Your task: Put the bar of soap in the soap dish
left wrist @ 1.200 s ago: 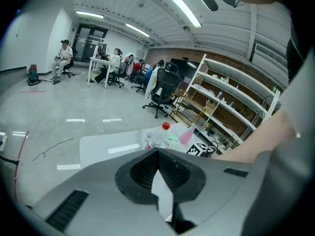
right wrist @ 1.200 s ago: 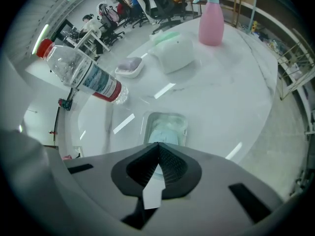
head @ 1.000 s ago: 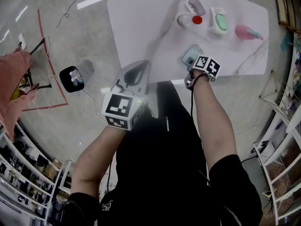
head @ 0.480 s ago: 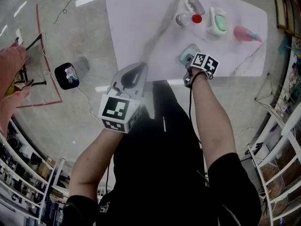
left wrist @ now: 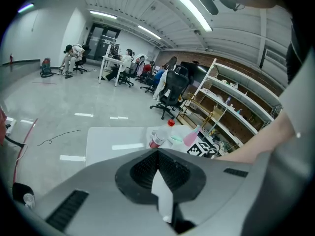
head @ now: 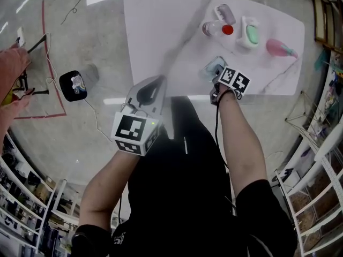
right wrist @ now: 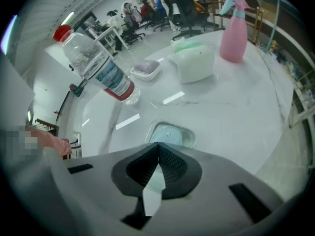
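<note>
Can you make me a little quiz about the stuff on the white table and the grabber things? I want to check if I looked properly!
1. True or false: the right gripper has its jaws shut with nothing between them.
2. What colour is the cap on the clear plastic bottle? A blue, B red, C green.
3. Fill the gap: on the white table, just ahead of the right gripper, lies a clear ____ holding a pale blue bar.
Key: 1 true. 2 B. 3 dish.
</note>
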{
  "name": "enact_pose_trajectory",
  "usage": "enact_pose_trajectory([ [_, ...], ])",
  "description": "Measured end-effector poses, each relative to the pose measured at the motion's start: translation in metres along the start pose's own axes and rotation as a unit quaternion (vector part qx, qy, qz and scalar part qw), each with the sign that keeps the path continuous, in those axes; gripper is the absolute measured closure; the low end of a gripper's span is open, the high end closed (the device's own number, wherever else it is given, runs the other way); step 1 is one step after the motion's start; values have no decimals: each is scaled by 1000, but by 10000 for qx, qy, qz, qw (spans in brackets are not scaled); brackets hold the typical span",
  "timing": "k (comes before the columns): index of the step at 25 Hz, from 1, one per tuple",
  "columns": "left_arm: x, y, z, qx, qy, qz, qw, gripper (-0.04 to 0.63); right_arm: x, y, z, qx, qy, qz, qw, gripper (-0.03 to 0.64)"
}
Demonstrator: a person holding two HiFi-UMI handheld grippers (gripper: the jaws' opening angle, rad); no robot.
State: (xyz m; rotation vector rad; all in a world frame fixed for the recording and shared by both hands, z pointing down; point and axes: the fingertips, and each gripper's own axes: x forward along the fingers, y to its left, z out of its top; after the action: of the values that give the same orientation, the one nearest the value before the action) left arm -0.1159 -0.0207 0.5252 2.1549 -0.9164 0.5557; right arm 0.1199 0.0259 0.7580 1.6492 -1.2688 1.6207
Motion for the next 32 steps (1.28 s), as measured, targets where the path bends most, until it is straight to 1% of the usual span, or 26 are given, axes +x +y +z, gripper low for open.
enact_pose_trajectory([
  [2,1,-3,0,-26,-11,-21,10000,588,-2,6,-5,-350,-66,-4,9994,600],
  [4,2,-5,-1,-53,-17,-22,10000,588,1,8,-11,-566,-74,-45,9984,600],
  [8,3,-3,-6,-90,8,32,10000,588,8,6,-9,-594,-129,-211,9979,598],
  [12,-5,-10,-3,-35,-9,70,10000,588,2,1,-6,-312,-208,-5,9993,598],
  [15,-10,-16,8,-5,-134,92,9999,588,2,-3,-4,-163,-22,206,9997,598],
  [18,-12,-16,11,-15,-211,183,9996,588,8,2,-4,-185,170,402,9989,599],
  [21,-15,-22,6,-6,-194,231,9995,588,5,8,-7,-243,151,624,9976,600],
  [25,-18,-30,2,-3,-194,296,9994,588,3,9,-12,-472,161,718,9962,600],
  [29,-25,-41,8,-14,-263,358,9990,588,-6,11,-19,-737,262,873,9931,600],
  [32,-36,-45,17,-49,-372,432,9984,588,-18,15,-21,-680,179,1040,9921,600],
])
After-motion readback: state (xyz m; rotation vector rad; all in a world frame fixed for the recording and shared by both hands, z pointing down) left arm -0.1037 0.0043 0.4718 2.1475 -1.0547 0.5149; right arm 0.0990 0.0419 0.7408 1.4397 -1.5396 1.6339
